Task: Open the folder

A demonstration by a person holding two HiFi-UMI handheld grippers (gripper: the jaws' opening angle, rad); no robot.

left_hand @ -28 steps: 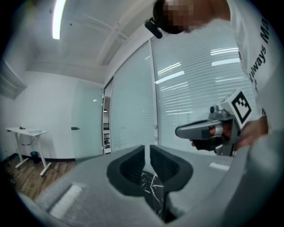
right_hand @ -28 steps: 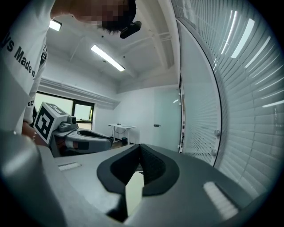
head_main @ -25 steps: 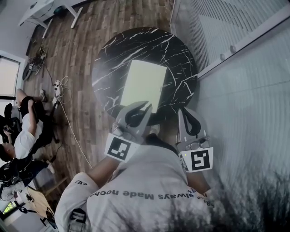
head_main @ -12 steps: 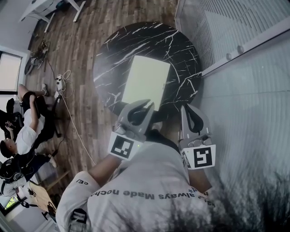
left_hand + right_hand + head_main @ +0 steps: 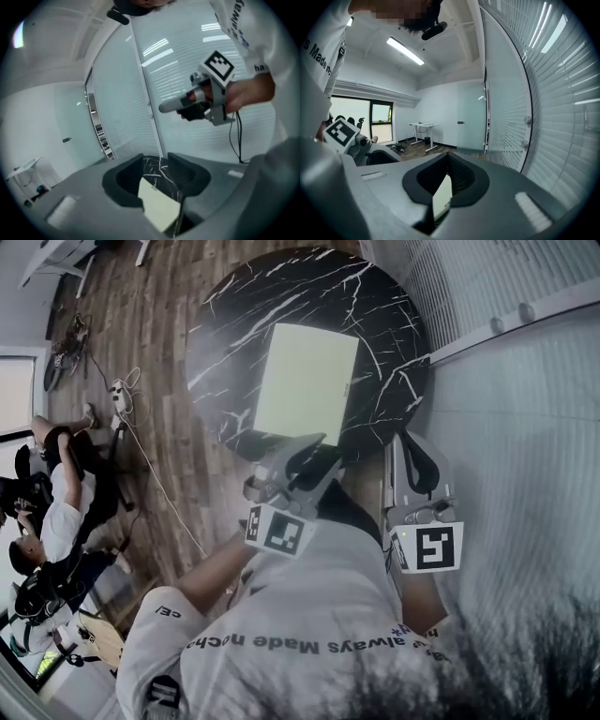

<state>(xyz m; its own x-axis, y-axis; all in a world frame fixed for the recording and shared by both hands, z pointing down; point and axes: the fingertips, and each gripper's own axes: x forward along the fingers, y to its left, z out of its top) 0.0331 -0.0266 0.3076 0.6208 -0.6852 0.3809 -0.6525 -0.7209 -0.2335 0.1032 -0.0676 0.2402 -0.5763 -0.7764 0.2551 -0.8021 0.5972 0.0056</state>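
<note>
A pale yellow-green folder (image 5: 307, 381) lies closed and flat on the round black marble table (image 5: 234, 324). My left gripper (image 5: 307, 446) hovers at the folder's near edge. Its jaws are opening, and nothing is between them. In the left gripper view the folder (image 5: 159, 206) and the marble show through the gap below the left gripper (image 5: 154, 161). My right gripper (image 5: 401, 439) is shut and empty, off the table's near right rim. Its closed tips (image 5: 447, 154) meet above a strip of the folder (image 5: 443, 197).
A glass wall with blinds (image 5: 525, 409) runs close along the table's right side. On the wooden floor to the left lie a power strip (image 5: 119, 390) and cable. A seated person (image 5: 56, 512) and chairs are at the far left.
Both grippers have sunk toward the table's near edge. The left gripper's jaws, nearly closed before, now stand apart. The folder has not moved on the table.
</note>
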